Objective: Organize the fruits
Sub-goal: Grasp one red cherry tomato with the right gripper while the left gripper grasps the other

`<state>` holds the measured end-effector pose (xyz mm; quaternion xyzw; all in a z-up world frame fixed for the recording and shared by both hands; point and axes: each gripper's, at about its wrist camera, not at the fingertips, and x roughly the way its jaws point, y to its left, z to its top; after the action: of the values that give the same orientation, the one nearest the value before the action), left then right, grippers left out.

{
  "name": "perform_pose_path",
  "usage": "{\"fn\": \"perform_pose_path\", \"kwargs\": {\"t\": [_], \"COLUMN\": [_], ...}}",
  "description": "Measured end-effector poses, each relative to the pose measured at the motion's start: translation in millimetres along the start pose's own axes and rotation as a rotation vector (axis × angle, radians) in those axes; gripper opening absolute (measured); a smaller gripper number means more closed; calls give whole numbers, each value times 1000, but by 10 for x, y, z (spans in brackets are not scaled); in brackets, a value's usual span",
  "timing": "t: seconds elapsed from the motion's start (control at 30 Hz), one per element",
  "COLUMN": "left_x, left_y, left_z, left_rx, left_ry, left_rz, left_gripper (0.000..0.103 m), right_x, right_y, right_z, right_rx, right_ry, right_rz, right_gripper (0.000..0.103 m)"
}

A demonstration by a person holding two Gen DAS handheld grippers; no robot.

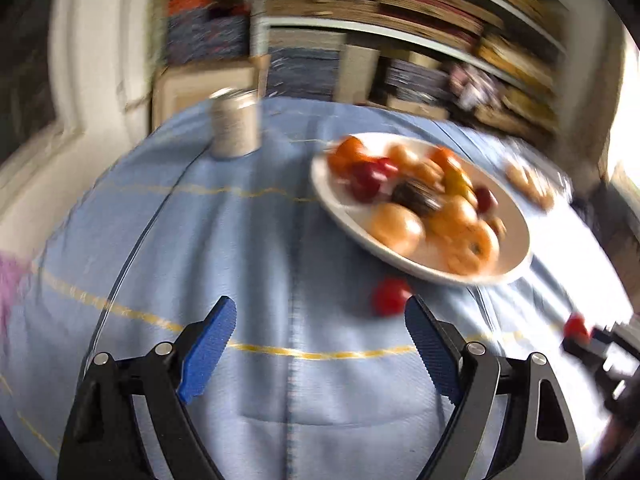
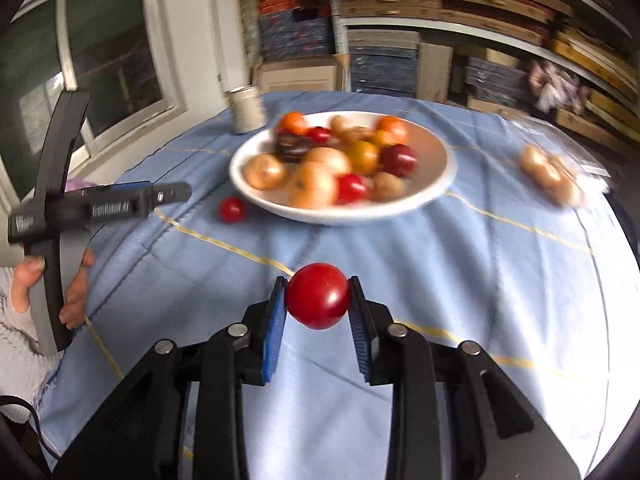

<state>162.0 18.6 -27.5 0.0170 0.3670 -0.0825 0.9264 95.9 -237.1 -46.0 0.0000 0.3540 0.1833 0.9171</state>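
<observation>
Right tongs [image 2: 318, 298] clamped on glossy round red tomato [image 2: 317, 295], near side of white ceramic fruit bowl [image 2: 440, 184]. Left tongs [image 1: 320, 344] apart, empty, beside bowl. Risk: smooth skin slipping from pads, tomato rolling off blue-clothed counter [image 2: 460, 264].

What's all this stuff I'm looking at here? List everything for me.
Held tomato: one, red, between the right gripper's pads.
Loose tomato: one, red, on the cloth left of the bowl.
Bowl: one, white, mid-table, heaped with orange, yellow, red and tan produce.
Bagged tan produce: a few pieces, right of the bowl.
Cup: one, off-white, behind the bowl.
Tablecloth: one, light blue, yellow lines.
Shelves: stacked boards, behind.
Left gripper: open, empty.
Right gripper: shut on tomato.
Hand: holding the left gripper's handle.
</observation>
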Motion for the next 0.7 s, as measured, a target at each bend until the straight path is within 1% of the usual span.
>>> {"fn": "perform_pose_path", "kwargs": {"t": [0.1,0.2,0.27,0.37,0.4,0.43,0.47,0.5,0.53,0.57,0.7], "left_x": [80,208,300,422,462,520,548,568,566,575,612], "left_y": [-333,-491,-508,-465,-453,-441,-446,-445,-457,-466,-479], "left_z": [-67,-102,-83,-52,-43,-32,-19,-3,1,19,68], "left_rx": [155,238,242,198,184,172,171,167,169,171,171], "left_ry": [-9,10,40,88,107,129,139,140,143,145,142], "left_rz": [30,54,44,11,-5,-18,-22,-32,-33,-39,-42], "left_gripper": [87,87,87,86,84,78,74,72,65,62,62], "right_x": [-98,-209,-262,-314,-314,-315,-321,-325,-328,-323,-309], "right_y": [-205,-284,-274,-247,-233,-241,-246,-254,-257,-253,-267], "right_z": [-96,-105,-103,-115,-108,-111,-111,-113,-114,-113,-104], "right_rx": [44,72,72,77,78,83,87,93,97,100,110], "right_ry": [-11,-34,-49,-55,-53,-50,-49,-47,-45,-46,-42], "right_rz": [13,66,88,117,121,126,130,137,141,143,156], "right_gripper": [30,30,30,30,30,30,30,30,30,30,30]}}
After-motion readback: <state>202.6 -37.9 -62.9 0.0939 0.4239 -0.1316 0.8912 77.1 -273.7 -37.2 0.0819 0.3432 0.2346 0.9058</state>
